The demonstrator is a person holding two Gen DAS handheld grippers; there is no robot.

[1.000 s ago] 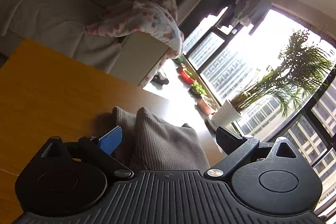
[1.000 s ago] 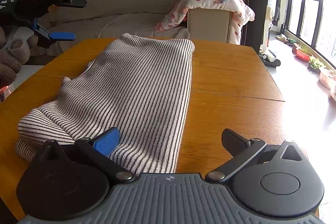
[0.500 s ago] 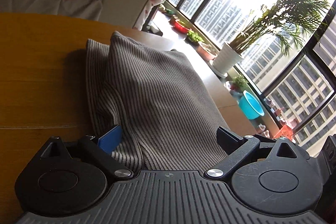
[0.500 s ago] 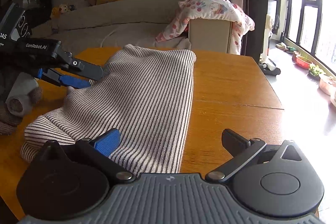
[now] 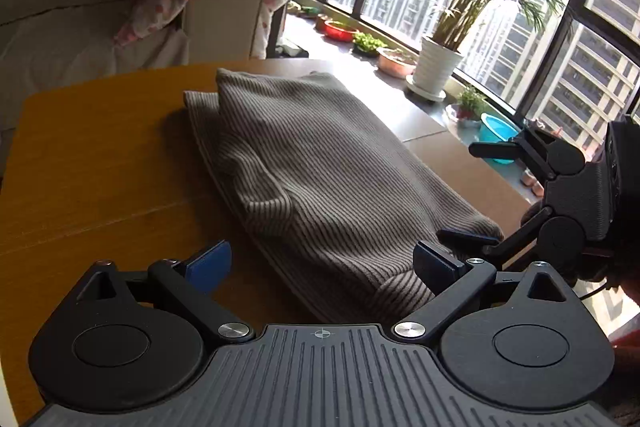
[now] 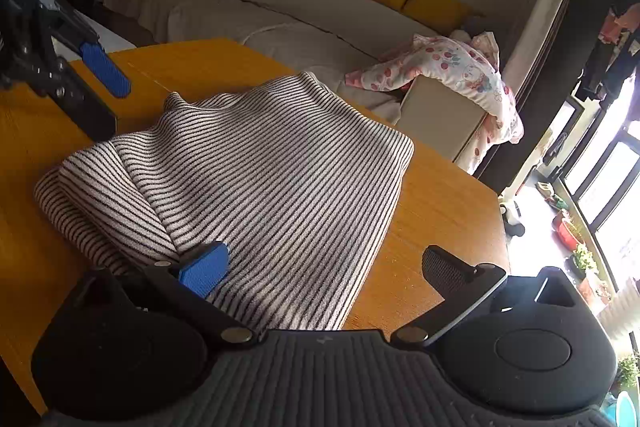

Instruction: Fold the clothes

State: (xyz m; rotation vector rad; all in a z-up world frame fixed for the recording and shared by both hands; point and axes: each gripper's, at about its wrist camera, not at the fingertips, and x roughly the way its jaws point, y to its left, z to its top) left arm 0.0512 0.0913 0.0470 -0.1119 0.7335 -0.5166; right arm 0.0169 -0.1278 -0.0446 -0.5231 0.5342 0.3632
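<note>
From my left wrist camera, the left gripper hangs spread wide over the folded striped garment lying on the wooden table. From the right wrist camera, my right gripper is likewise released, empty, just above the garment's near edge.

- The striped garment is soft ribbed knit cloth, matt.
- The surface is smooth orange-brown wood with a slight sheen.
- The left tool and the right tool are matt black plastic, with ridged bodies, blue textured pads and shiny metal screws.
</note>
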